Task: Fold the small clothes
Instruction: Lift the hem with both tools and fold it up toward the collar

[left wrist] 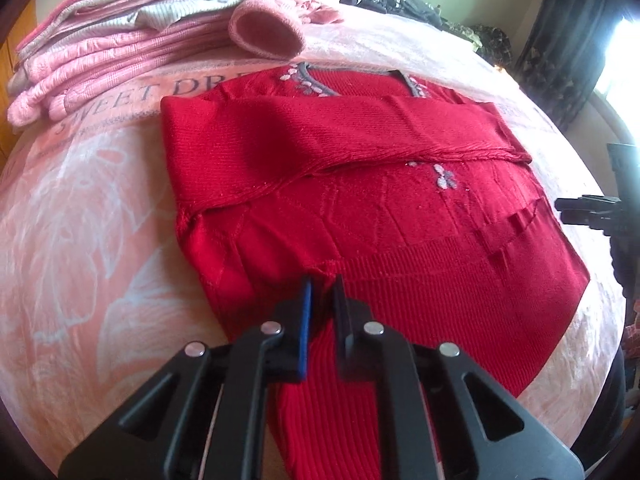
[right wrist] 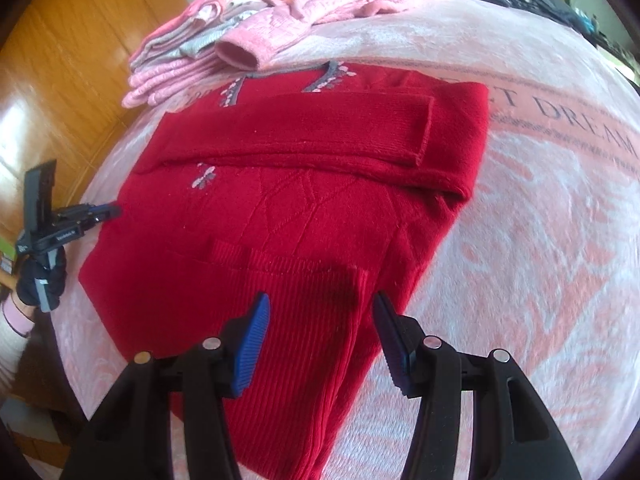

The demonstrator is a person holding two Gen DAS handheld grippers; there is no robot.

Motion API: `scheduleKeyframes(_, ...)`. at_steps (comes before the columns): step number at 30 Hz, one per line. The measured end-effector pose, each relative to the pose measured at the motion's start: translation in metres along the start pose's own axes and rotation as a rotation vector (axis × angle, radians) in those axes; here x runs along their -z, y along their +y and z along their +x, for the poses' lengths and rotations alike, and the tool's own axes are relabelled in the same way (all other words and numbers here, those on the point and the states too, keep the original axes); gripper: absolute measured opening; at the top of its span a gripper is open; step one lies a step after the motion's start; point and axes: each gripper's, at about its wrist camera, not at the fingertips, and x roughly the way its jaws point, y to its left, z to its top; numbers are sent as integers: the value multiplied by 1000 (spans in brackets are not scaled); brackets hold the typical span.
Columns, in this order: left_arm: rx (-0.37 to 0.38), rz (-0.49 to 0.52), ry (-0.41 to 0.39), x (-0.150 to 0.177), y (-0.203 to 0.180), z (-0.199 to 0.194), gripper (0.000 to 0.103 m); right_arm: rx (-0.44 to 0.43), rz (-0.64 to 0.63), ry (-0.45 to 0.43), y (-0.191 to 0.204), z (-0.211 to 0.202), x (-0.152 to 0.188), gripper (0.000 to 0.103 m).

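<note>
Honestly, my left hand-held gripper [left wrist: 323, 292] pinches the hem of the red knitted sweater [left wrist: 360, 184] lying on the pink bed blanket [left wrist: 80, 220]; my right hand-held gripper [right wrist: 320, 312] hangs spread over the hem. Lifting one-sided could spill the sleeves folded at twelve o'clock.

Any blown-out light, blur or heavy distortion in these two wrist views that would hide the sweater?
Left wrist view: glare from a window whites out the right edge, and the fisheye bends the blanket into a dome; the red sweater stays readable. Right wrist view: even light, soft blur toward the wooden floor, with the sweater's near hem dark between the open right gripper fingers.
</note>
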Motion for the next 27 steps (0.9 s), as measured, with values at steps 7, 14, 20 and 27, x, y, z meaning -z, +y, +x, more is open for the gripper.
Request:
scheduleKeyframes(7, 6, -39, 15, 4, 7, 10, 10, 50, -52, 52, 0, 26, -9, 53)
scheduleKeyframes(14, -9, -52, 6, 5, 4, 11, 8, 106, -151, 30, 16, 17, -1, 7)
scheduleKeyframes(20, 26, -37, -73, 11, -10, -18, 8, 89, -149, -22, 17, -10, 8, 4)
scheduleKeyframes(27, 41, -56, -145, 19, -18, -50, 8, 8, -65, -95, 10, -44, 13, 4)
